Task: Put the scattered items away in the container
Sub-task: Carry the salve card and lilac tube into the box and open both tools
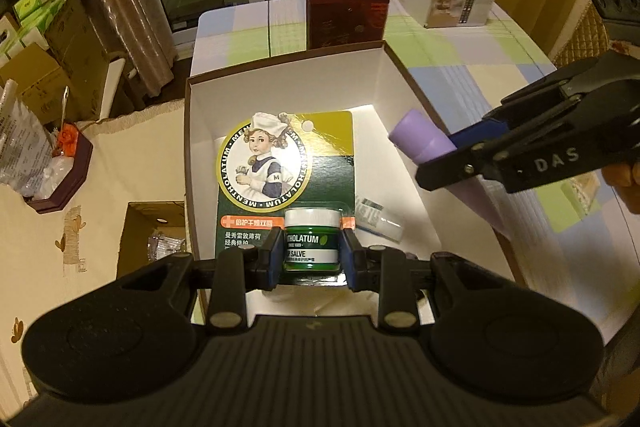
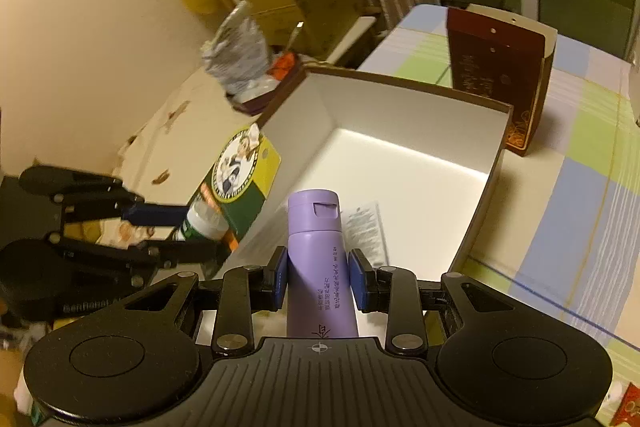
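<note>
Left claw (image 1: 310, 253) clamped on the green salve jar (image 1: 312, 239) at the bottom of its blister card (image 1: 286, 183), blue pads touching both sides of the jar. Card stands out ahead of the claw, over the left part of the open white box (image 1: 396, 75), near its left wall. Right claw (image 2: 320, 277) clamped on a purple tube (image 2: 318, 259), pads on the tube body just below the cap, cap pointing forward over the box's near edge; tube tail runs back under the claw. In the left view the tube crosses the box's right wall. Small white sachet (image 1: 376, 217) lies flat on the box floor between card and tube. Box sits on the checked table (image 1: 452, 39), dark red box (image 1: 346, 15) upright just behind it.
</note>
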